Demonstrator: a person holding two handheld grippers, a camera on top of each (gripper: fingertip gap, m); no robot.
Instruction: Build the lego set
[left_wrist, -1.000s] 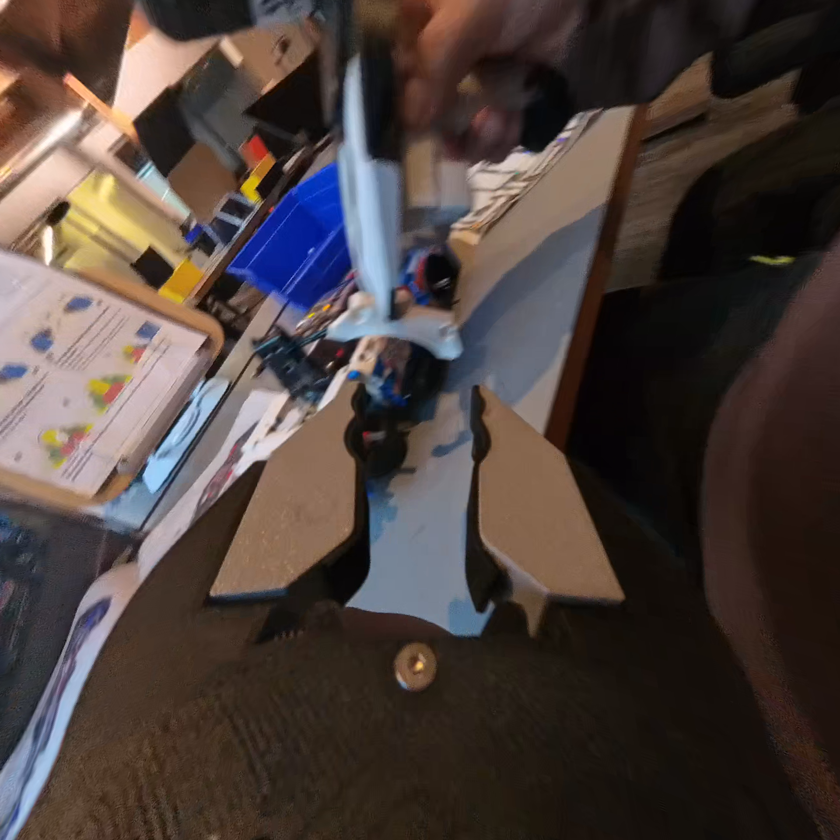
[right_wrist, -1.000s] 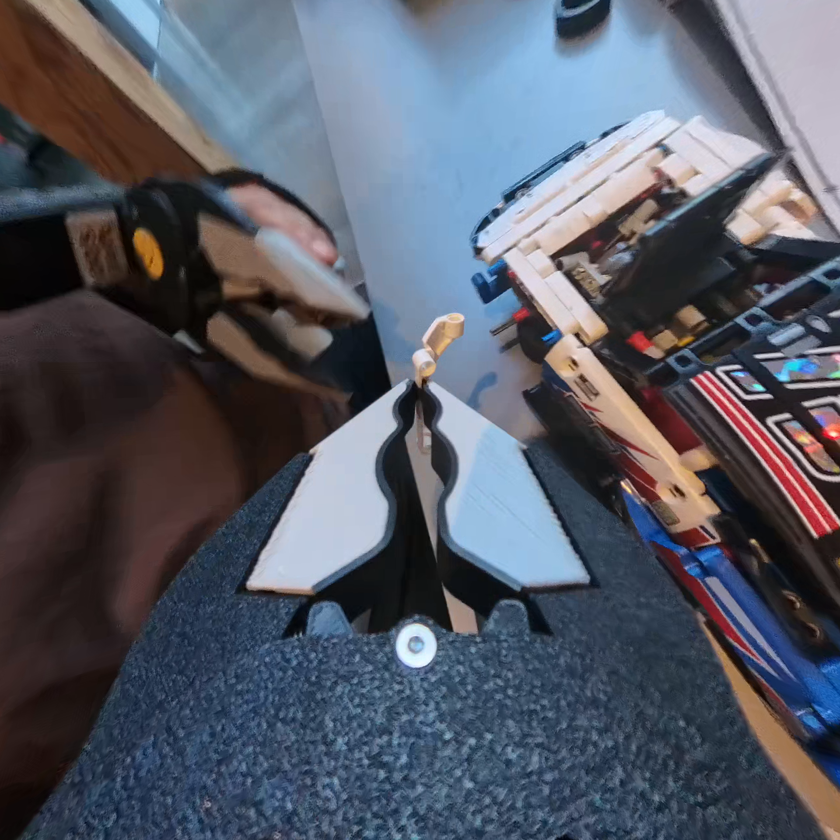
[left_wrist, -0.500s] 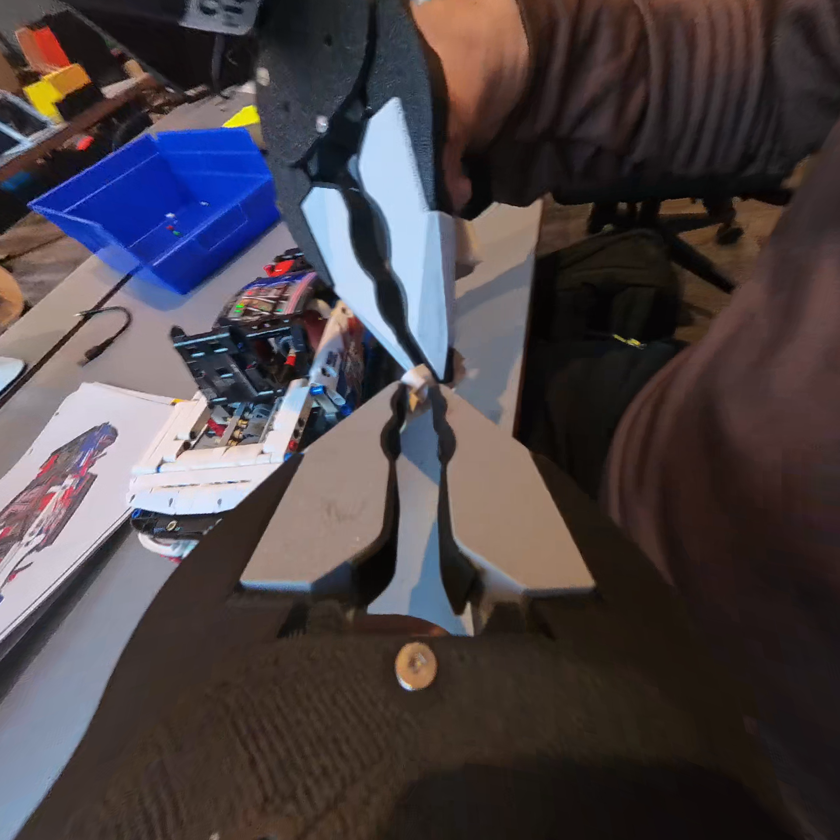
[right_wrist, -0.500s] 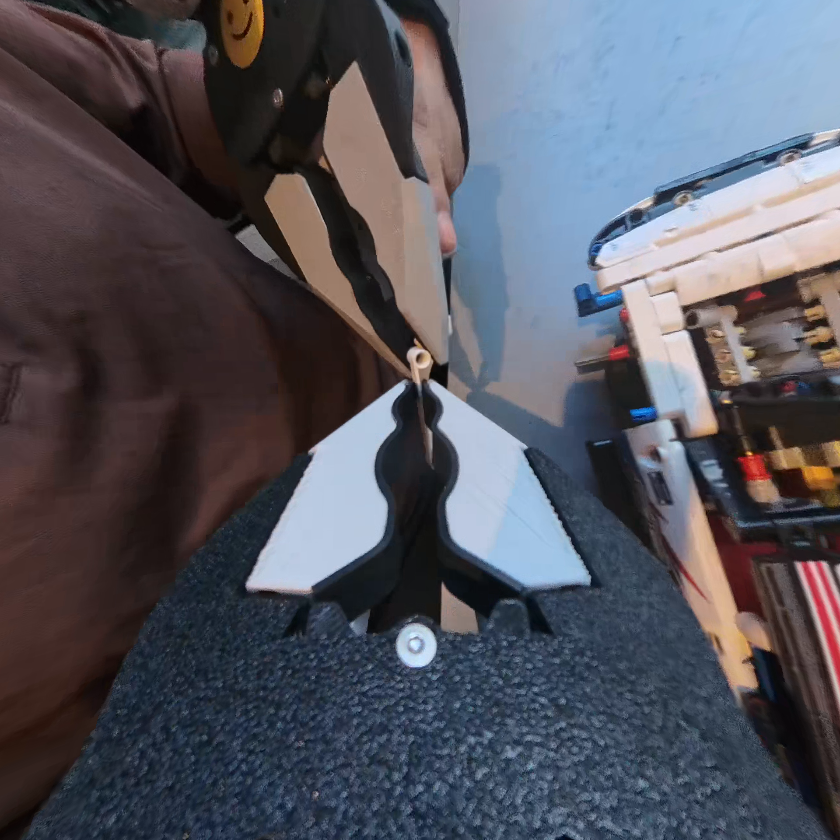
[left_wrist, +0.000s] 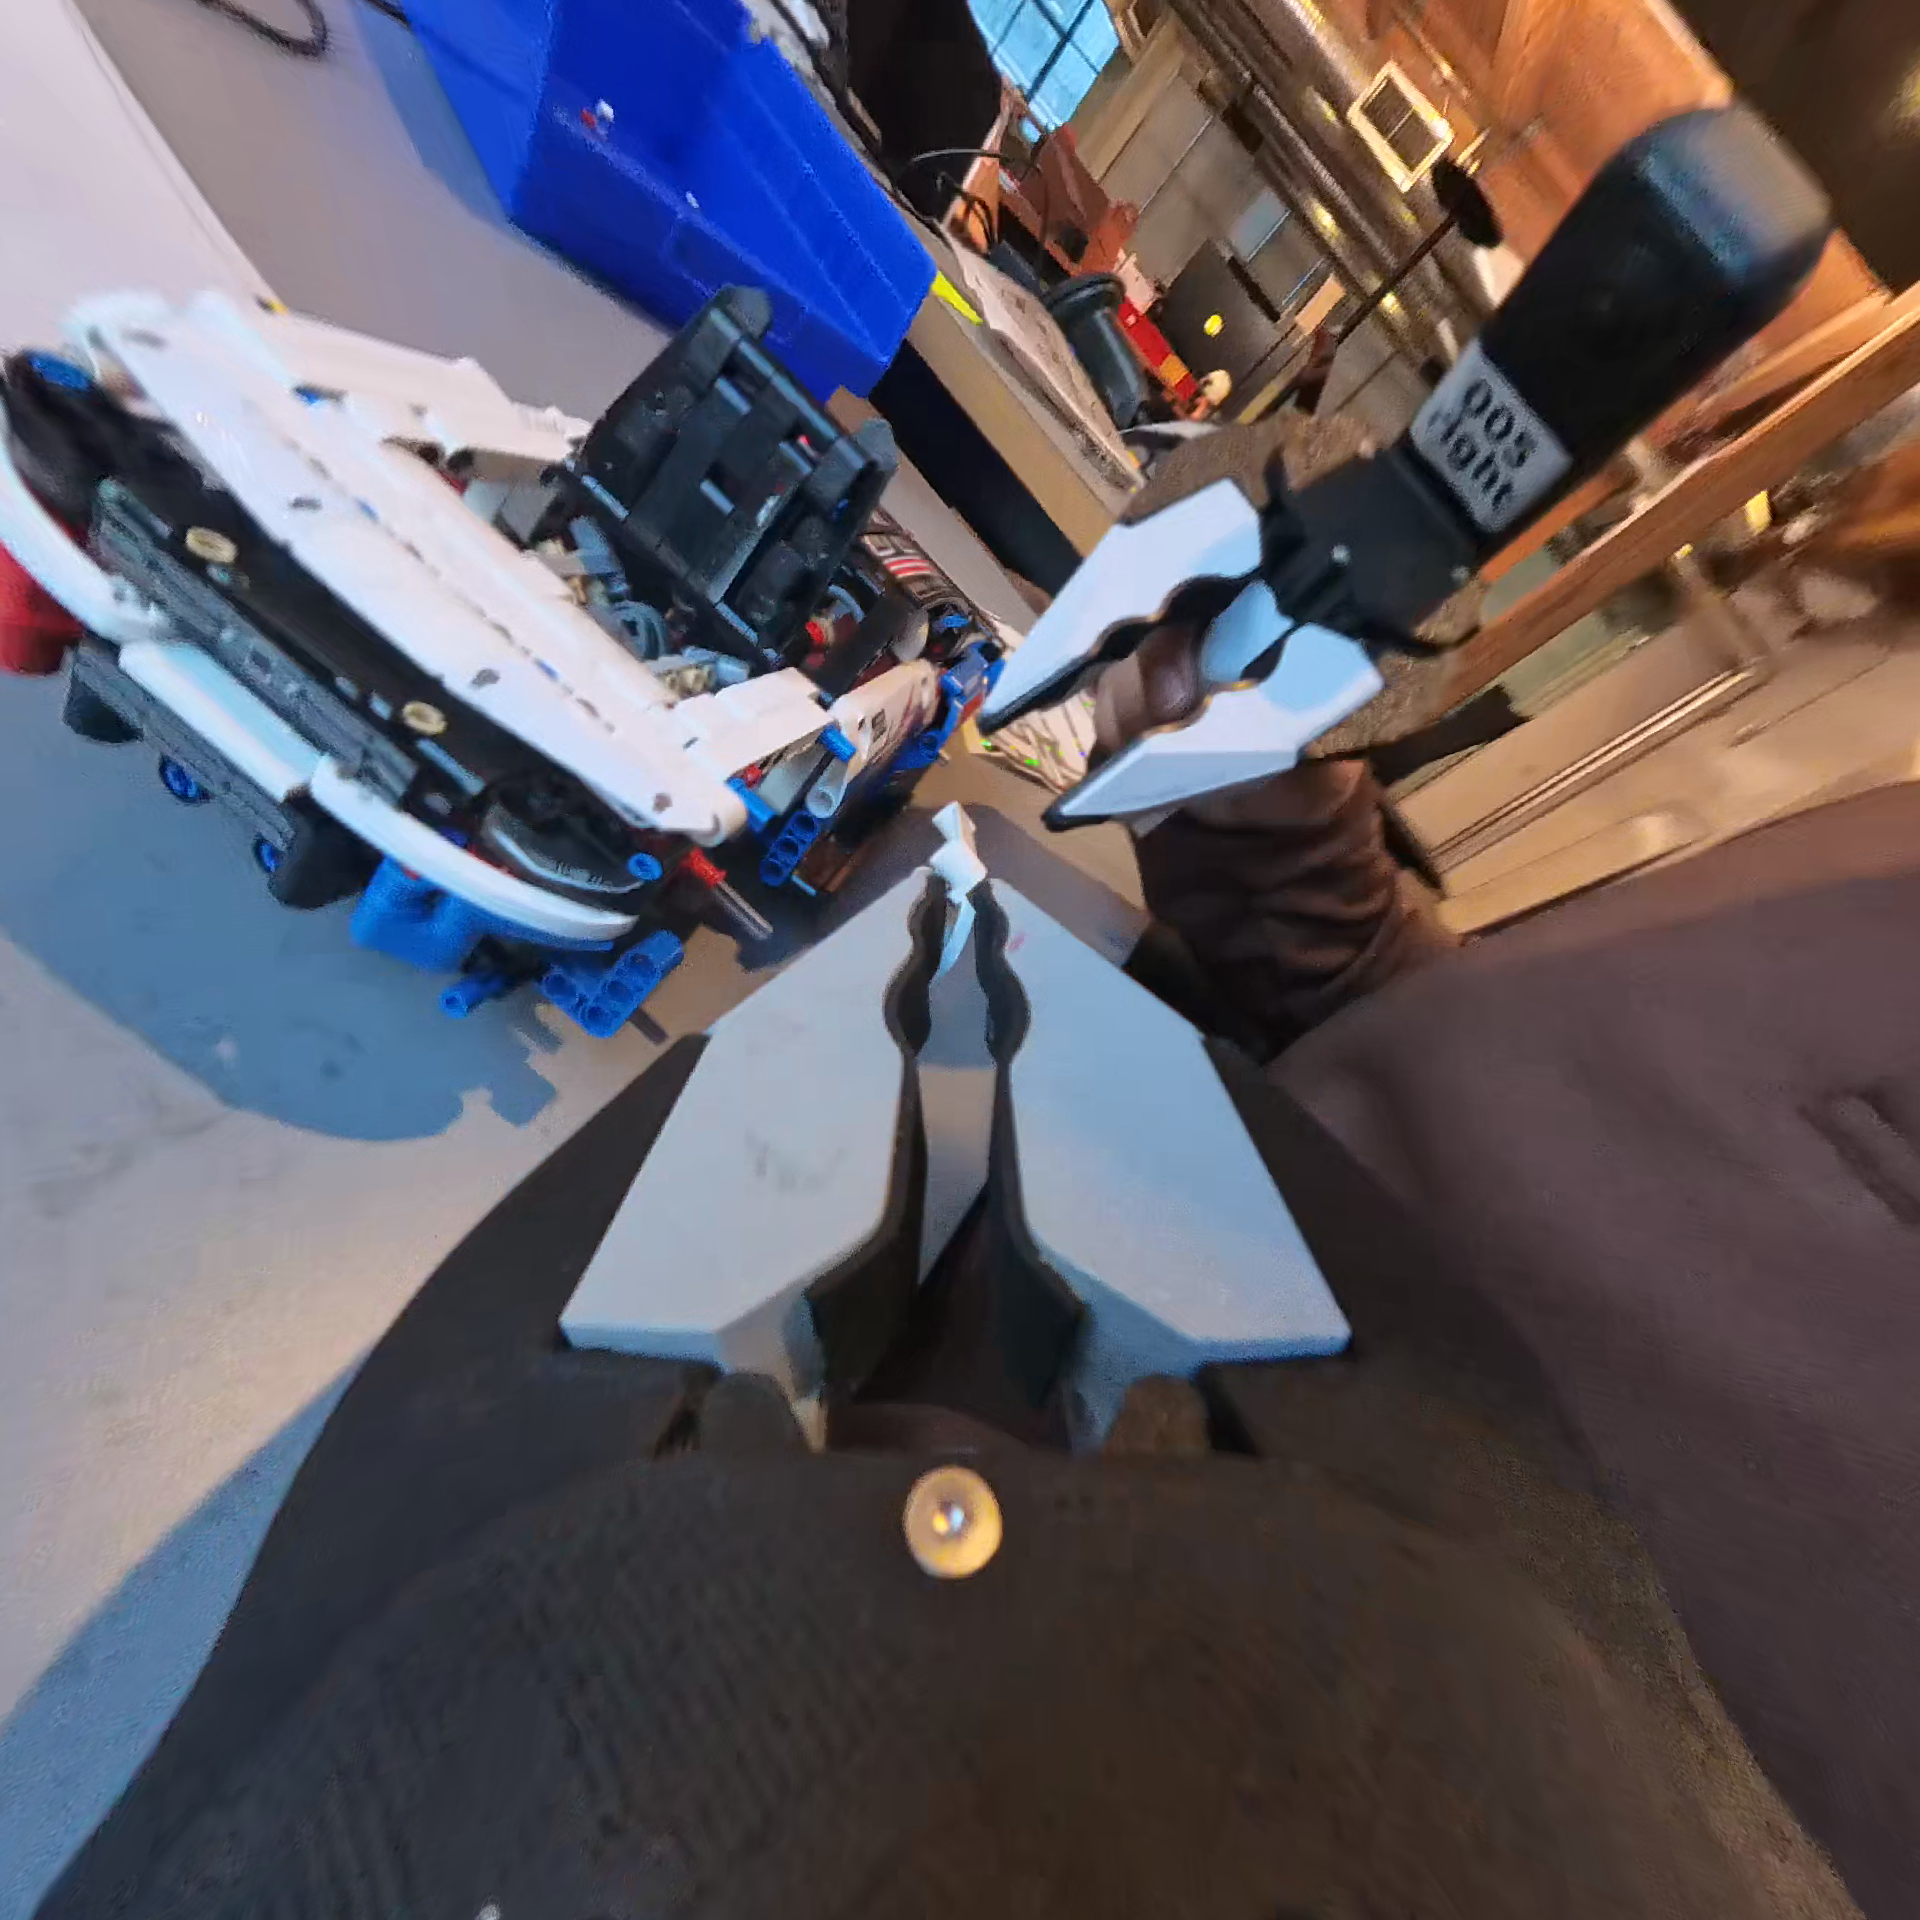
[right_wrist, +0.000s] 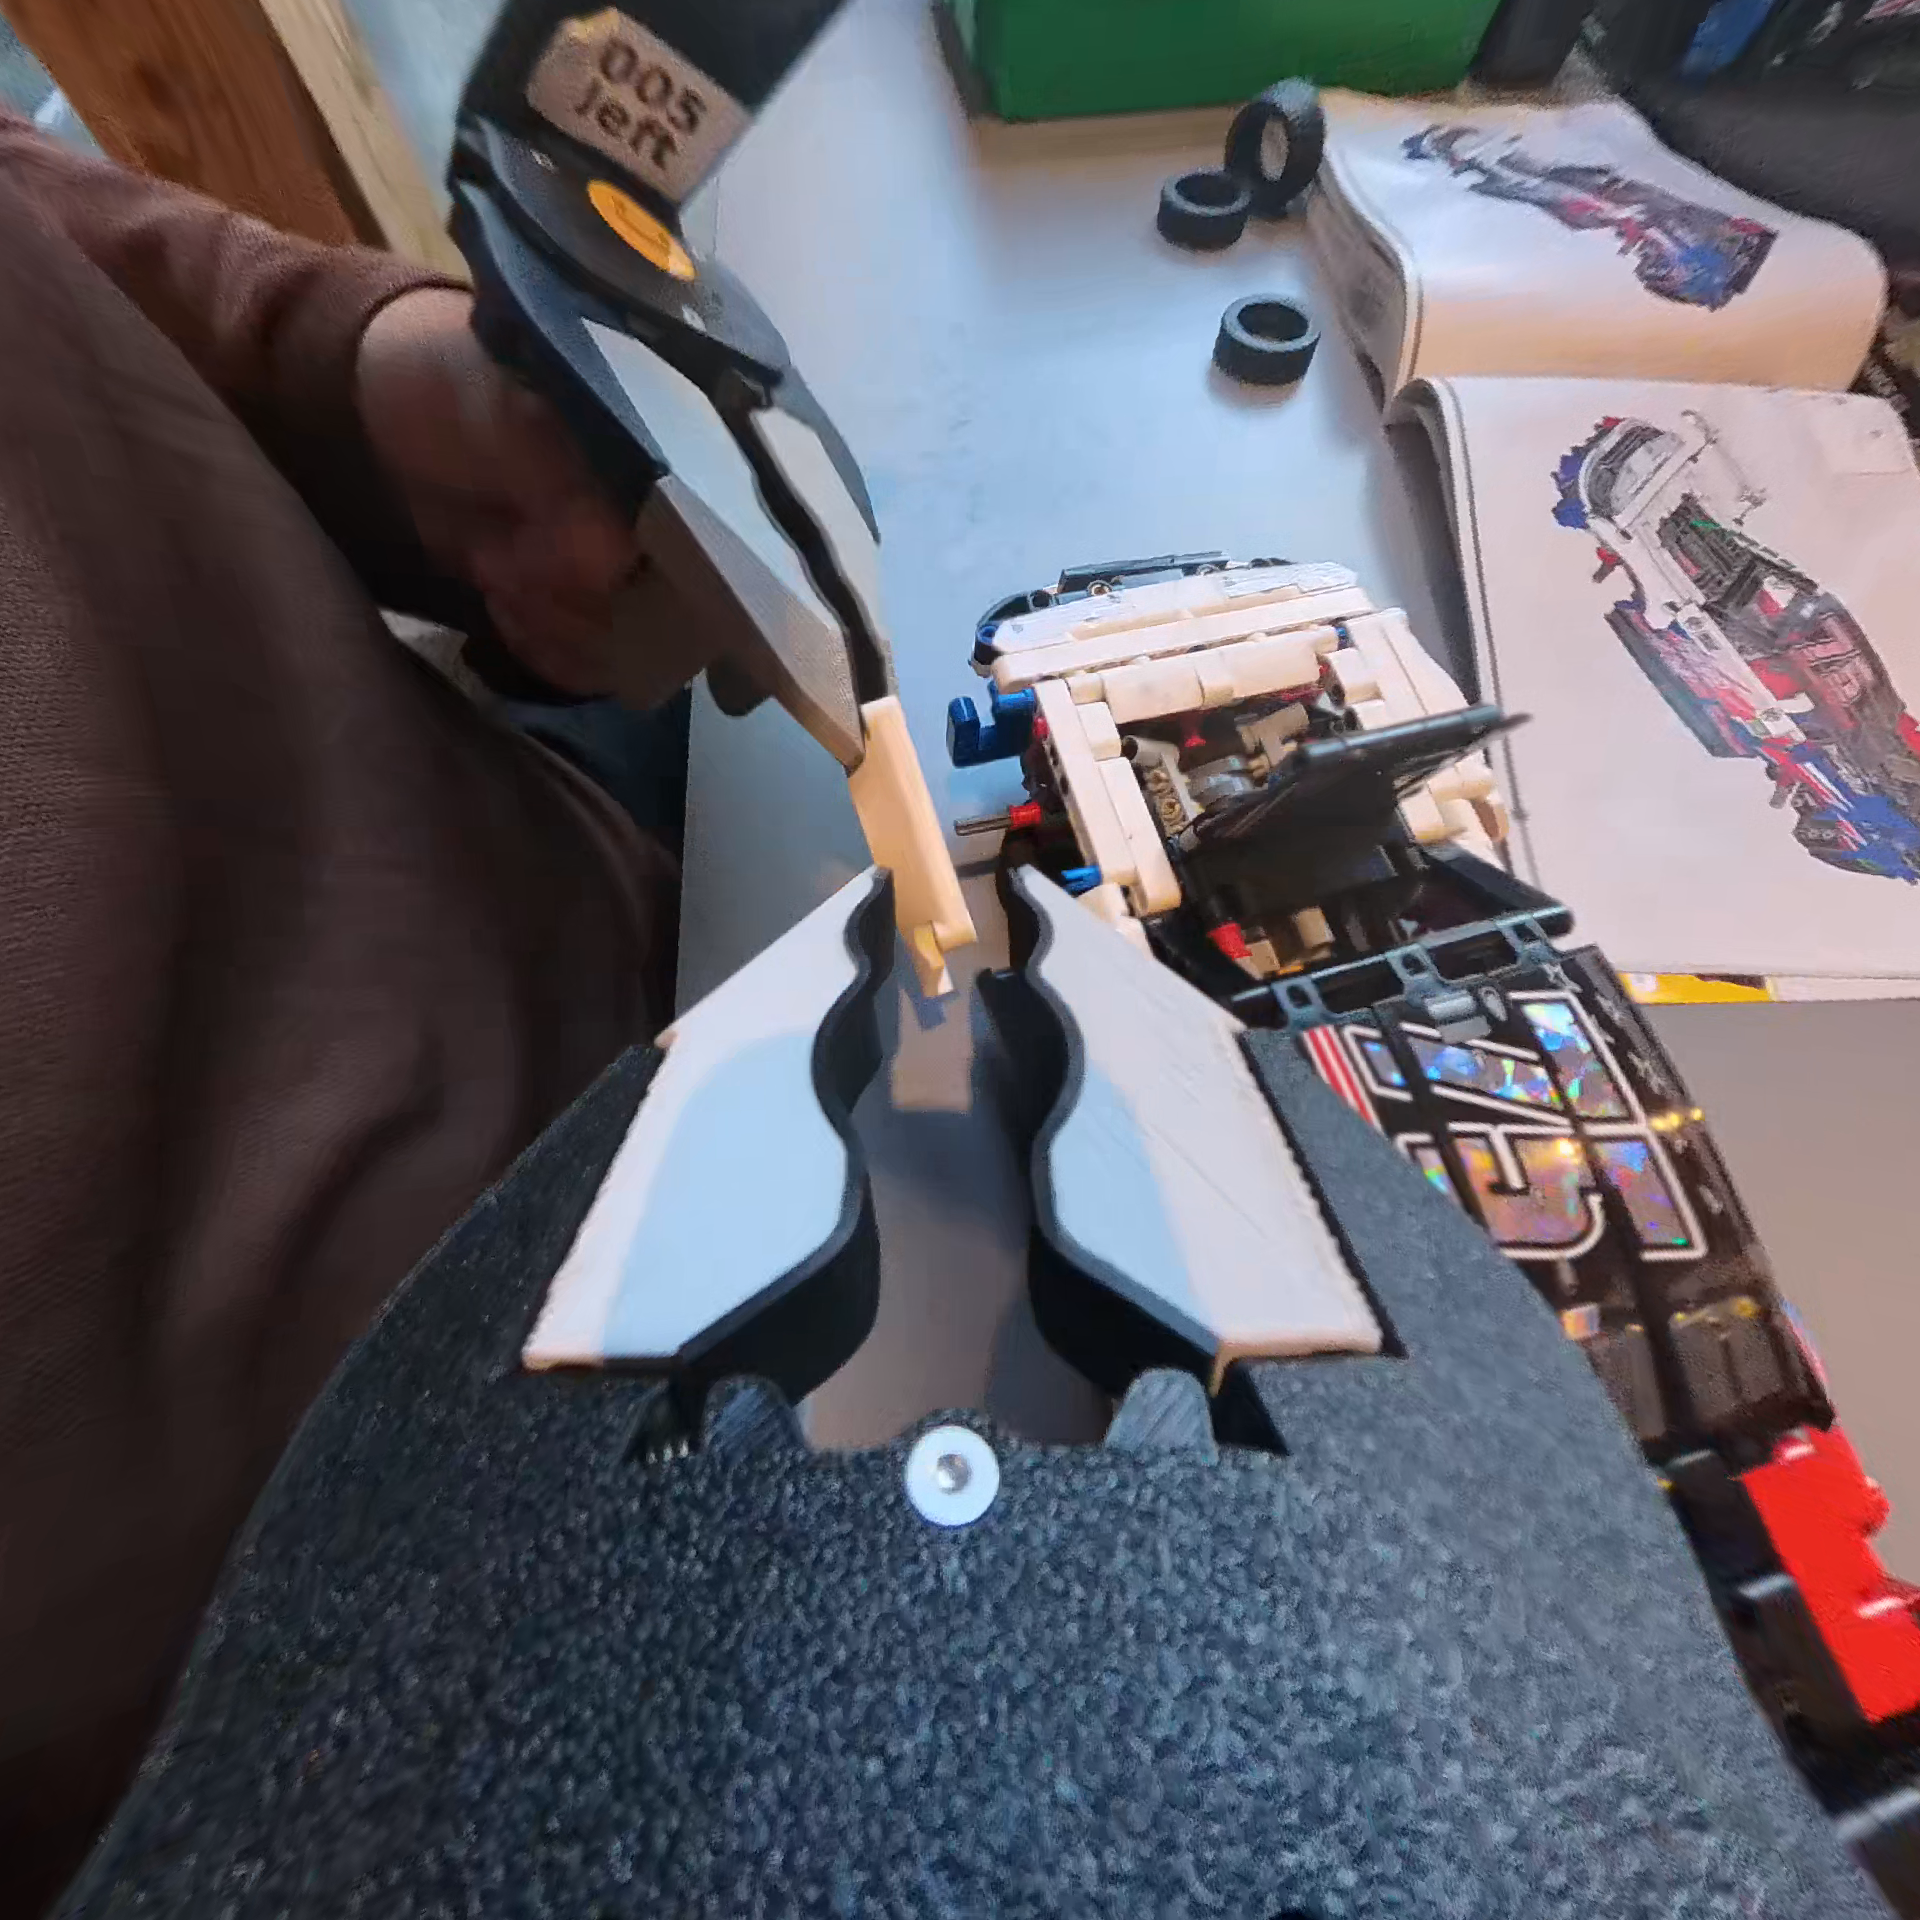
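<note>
My left gripper (left_wrist: 961, 894) pinches a small cream-white lego connector piece (right_wrist: 914, 831) at frame centre, my right gripper (right_wrist: 945, 894) stands parted around its lower end, and the white, black and blue lego car (right_wrist: 1195, 717) sits centre-right on the grey table (right_wrist: 987, 416).

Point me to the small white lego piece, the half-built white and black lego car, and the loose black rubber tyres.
Small white lego piece (right_wrist: 914, 831): right wrist view, mid-length.
Half-built white and black lego car (right_wrist: 1195, 665): right wrist view, white front panels.
Loose black rubber tyres (right_wrist: 1265, 339): right wrist view, nearest tyre's top.
</note>
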